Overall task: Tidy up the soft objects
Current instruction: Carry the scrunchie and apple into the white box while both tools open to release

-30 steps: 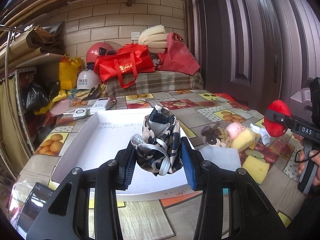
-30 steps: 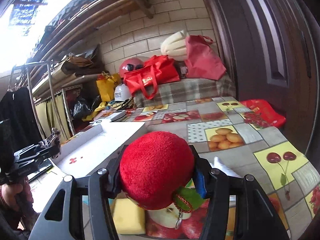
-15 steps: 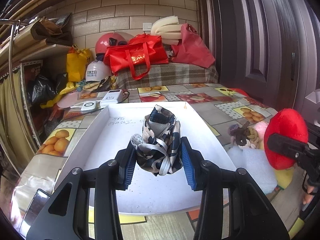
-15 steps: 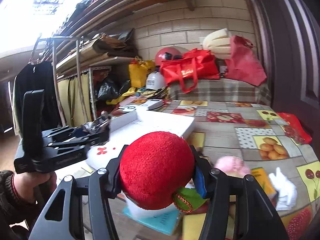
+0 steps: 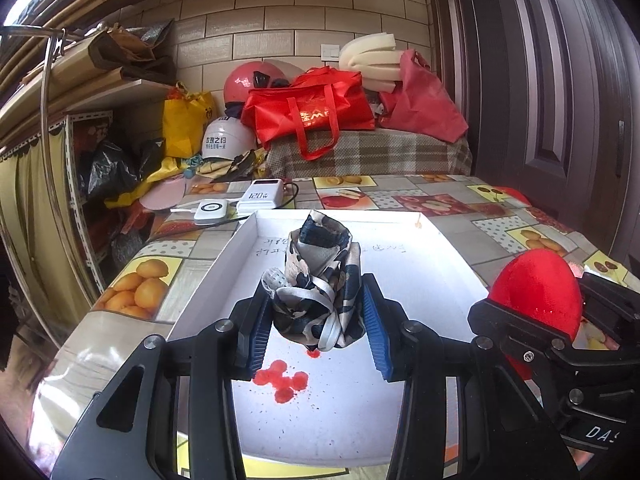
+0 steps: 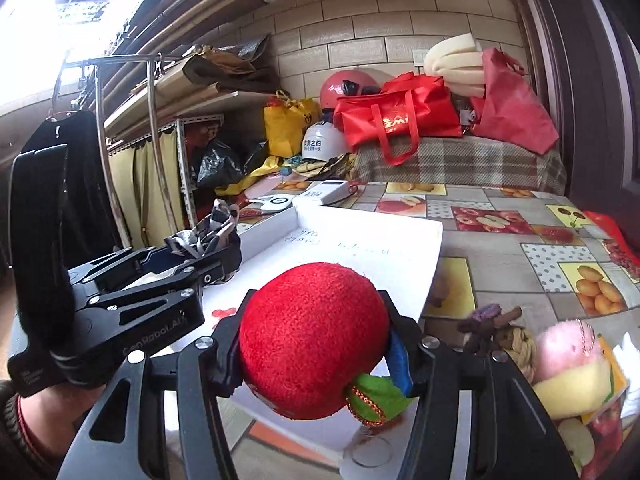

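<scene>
My left gripper is shut on a bundled dark-blue and cream patterned cloth and holds it above the white shallow box. My right gripper is shut on a red plush apple with a green leaf, held over the box's near right edge. The apple also shows at the right in the left wrist view. The left gripper with the cloth shows at the left in the right wrist view.
A pink plush, a brown knotted toy and yellow sponges lie on the fruit-print table right of the box. Two power banks lie behind the box. Red bags and helmets stand at the back.
Both grippers have moved left over the white box. The red apple has come close beside my left gripper. Both holds are unchanged.
</scene>
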Tool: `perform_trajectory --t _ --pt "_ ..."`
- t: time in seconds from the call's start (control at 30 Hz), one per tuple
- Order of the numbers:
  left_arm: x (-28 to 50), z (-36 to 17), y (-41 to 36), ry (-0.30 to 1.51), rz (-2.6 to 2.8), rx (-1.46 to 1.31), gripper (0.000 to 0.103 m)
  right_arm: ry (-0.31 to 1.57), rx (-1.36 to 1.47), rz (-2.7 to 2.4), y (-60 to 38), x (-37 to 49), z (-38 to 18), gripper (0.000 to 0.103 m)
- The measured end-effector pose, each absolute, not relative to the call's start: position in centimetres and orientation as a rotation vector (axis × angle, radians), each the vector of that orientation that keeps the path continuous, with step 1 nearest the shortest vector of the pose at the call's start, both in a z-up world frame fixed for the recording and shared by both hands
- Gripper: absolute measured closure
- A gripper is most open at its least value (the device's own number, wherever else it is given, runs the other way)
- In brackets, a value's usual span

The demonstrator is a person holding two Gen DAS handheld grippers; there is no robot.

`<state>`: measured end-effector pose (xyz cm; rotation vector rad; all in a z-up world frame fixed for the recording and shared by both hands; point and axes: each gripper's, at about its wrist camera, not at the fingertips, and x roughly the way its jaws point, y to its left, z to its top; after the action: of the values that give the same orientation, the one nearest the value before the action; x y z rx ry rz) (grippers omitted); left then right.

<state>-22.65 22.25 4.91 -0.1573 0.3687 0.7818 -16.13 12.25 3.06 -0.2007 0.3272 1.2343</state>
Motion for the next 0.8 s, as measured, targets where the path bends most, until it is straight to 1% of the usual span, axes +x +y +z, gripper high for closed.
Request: perform_trajectory --t 0.27,0.37,0.63,0.67,0.7,0.73,0.77,0.8 --pt "-21.4 4.5 24.9 0.417 0.78 -0.224 0.061 0.341 -0.213 1.157 15.0 -14.6 3.1 0.047" --pt "-21.3 4.4 25.2 0.426 0.766 -0.239 0.061 0.378 -0.218 1.141 15.7 -14.0 2.9 0.047" --pt "-20.9 4.6 24.7 0.431 0.749 -0.209 0.061 0.377 -0.204 1.131 15.2 -14.0 3.0 0.043" --pt "-20.9 4.6 24.8 0.432 0.751 -0.212 0.06 0.372 -0.209 1.128 15.3 -14.1 3.1 0.041" --pt "-21.0 4.6 24.9 0.433 0.754 -0.218 0.058 0.365 -0.217 1.125 15.3 -14.3 3.1 0.034" --pt "-21.1 4.5 25.2 0.434 0.76 -0.229 0.057 0.361 -0.219 1.116 15.3 -14.4 3.1 0.031" --pt "-21.2 4.5 25.5 0.435 0.765 -0.24 0.054 0.362 -0.212 1.108 15.3 -14.3 3.2 0.023" --pt "-21.2 4.4 25.6 0.438 0.773 -0.248 0.046 0.369 -0.201 1.108 15.3 -14.0 3.2 0.018"
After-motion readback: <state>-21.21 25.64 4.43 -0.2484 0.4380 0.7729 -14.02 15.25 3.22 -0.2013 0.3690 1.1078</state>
